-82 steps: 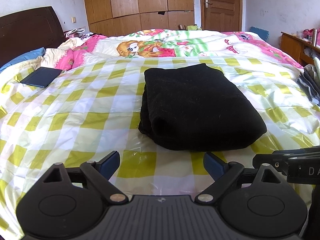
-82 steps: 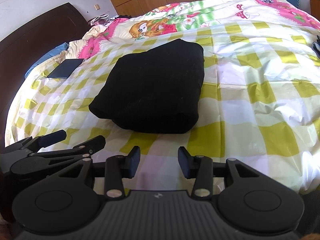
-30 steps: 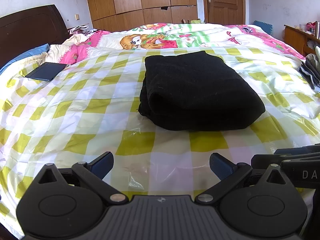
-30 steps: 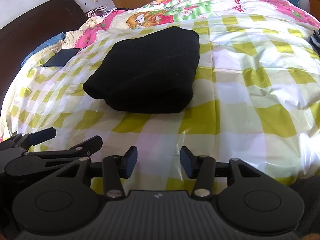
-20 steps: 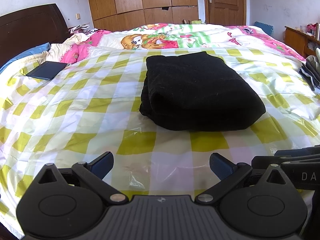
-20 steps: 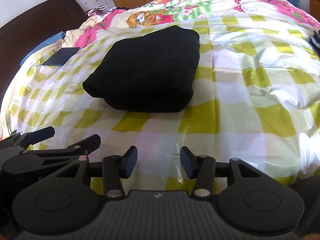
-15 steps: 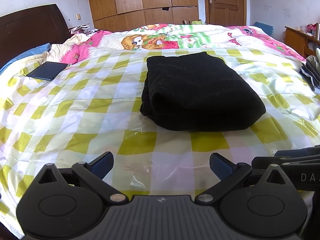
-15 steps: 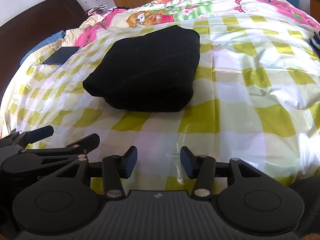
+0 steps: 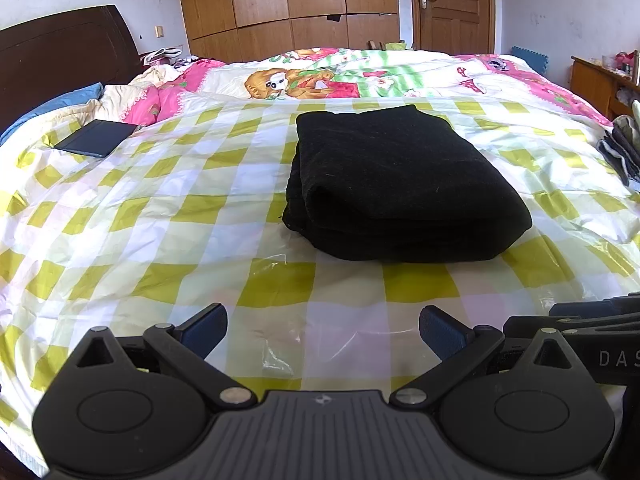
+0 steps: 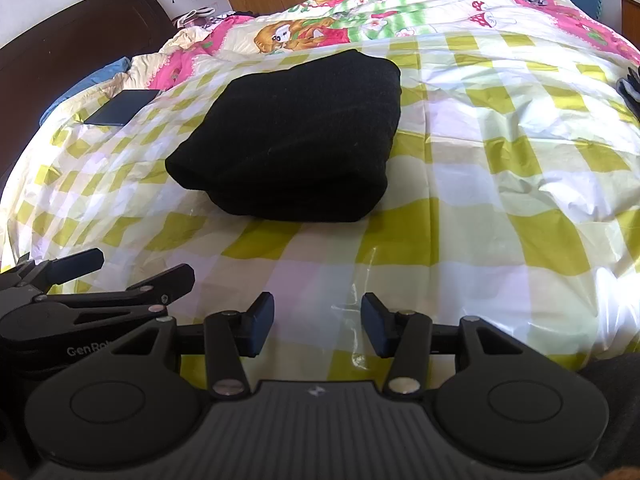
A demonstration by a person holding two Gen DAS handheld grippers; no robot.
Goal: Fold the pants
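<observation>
At the far left of the bed, a dark flat case [image 9: 96,138] lies on the yellow-and-white checked cover [image 9: 168,240], close to the dark headboard [image 9: 60,52] and well apart from everything else. Nearer the camera, the left gripper [image 9: 323,330] hangs low over the cover with its jaws spread wide and nothing between them. Ahead of it and slightly to its right, the black pants [image 9: 396,184] lie folded into a thick, compact bundle in the middle of the bed, clear of both tools, with bare checked cover between the bundle and the fingertips. Further right, the right gripper [image 10: 318,330] also hovers over the cover, its jaws parted about halfway and empty; from its own view the pants [image 10: 304,136] lie ahead and a little to the left. At the right edge of the bed lies a small pile of grey clothes [image 9: 620,152].
</observation>
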